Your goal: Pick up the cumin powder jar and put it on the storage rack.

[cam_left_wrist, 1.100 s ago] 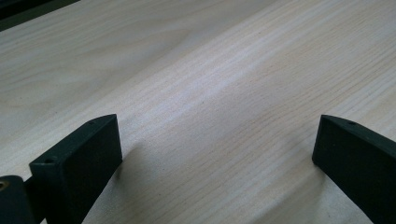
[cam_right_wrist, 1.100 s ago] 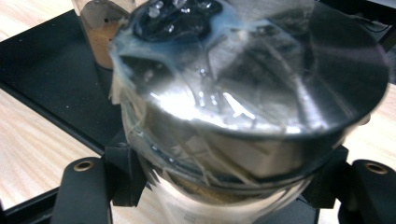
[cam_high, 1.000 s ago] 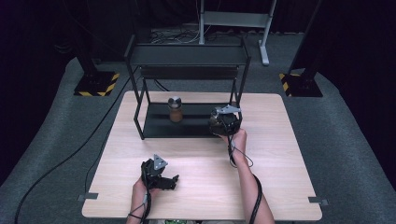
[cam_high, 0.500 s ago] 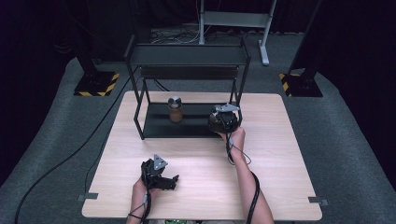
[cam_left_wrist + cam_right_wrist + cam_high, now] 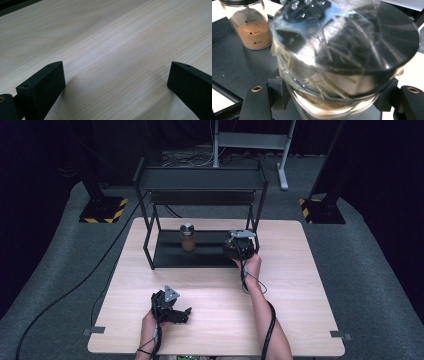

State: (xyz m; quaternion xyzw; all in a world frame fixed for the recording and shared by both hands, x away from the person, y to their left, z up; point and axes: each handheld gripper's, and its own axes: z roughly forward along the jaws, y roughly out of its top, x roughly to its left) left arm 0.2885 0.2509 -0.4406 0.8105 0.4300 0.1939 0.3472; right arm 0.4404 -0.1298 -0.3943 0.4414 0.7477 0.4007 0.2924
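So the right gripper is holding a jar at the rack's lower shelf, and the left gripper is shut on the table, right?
Not quite. The left gripper is open: its own view shows its jaws wide apart over bare table. The right gripper does hold a jar at the rack's lower shelf.

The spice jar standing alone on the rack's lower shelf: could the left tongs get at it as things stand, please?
Probably yes. The left tongs are open over bare table, and the spice jar faces the rack's open front; the right tongs, holding another jar, sit off to its side.

held jar (image 5: 347,50) blurred — base cut off
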